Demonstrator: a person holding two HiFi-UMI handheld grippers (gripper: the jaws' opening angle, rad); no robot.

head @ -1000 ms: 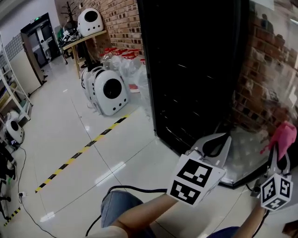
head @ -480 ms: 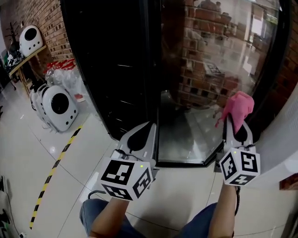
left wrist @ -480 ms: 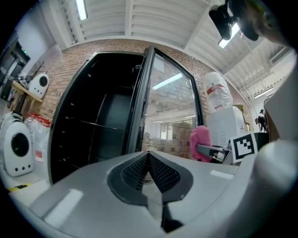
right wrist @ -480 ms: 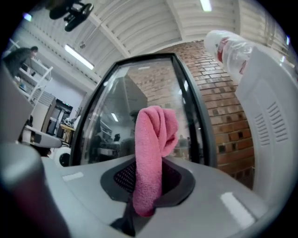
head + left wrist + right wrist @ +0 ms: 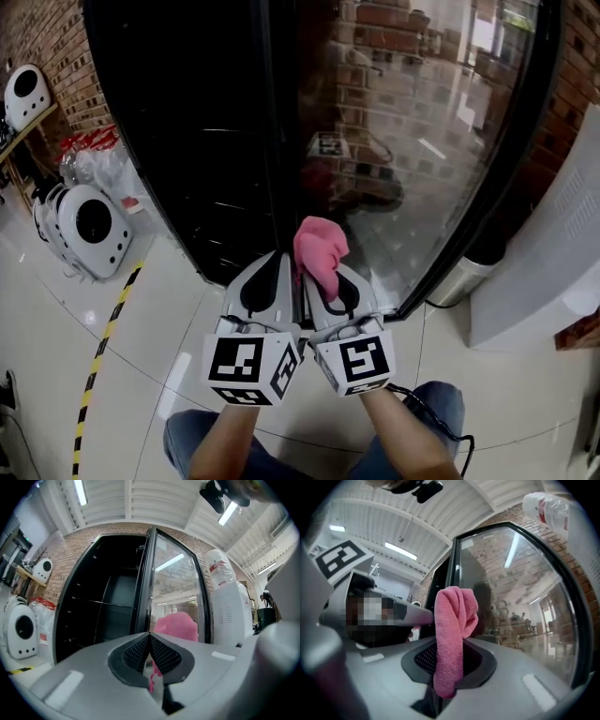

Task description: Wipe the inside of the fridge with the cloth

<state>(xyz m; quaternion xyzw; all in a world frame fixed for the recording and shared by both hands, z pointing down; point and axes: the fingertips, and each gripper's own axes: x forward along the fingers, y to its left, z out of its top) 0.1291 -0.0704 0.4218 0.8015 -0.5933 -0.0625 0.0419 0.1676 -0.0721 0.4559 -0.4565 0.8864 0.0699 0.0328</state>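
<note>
The fridge [image 5: 197, 131] is a tall black cabinet with a dark shelved inside [image 5: 105, 606] on the left and a glass door [image 5: 422, 141] on the right that mirrors a brick wall. Both grippers are held side by side low in the head view, just in front of the door's edge. My right gripper [image 5: 326, 281] is shut on a pink cloth [image 5: 319, 246], which stands up out of its jaws [image 5: 452, 634]. My left gripper [image 5: 272, 279] is shut; the pink cloth [image 5: 177, 624] shows just behind its jaws, and a pink sliver shows low between them.
White dome-shaped pet carriers [image 5: 82, 225] stand on the glossy floor at left, beside a yellow-black tape line [image 5: 105, 342]. A white appliance [image 5: 553, 253] stands close on the right. A black cable [image 5: 441, 424] runs by the person's knees.
The right gripper with the cloth has swung left and now sits against the left gripper. The head view has turned further toward the fridge.
</note>
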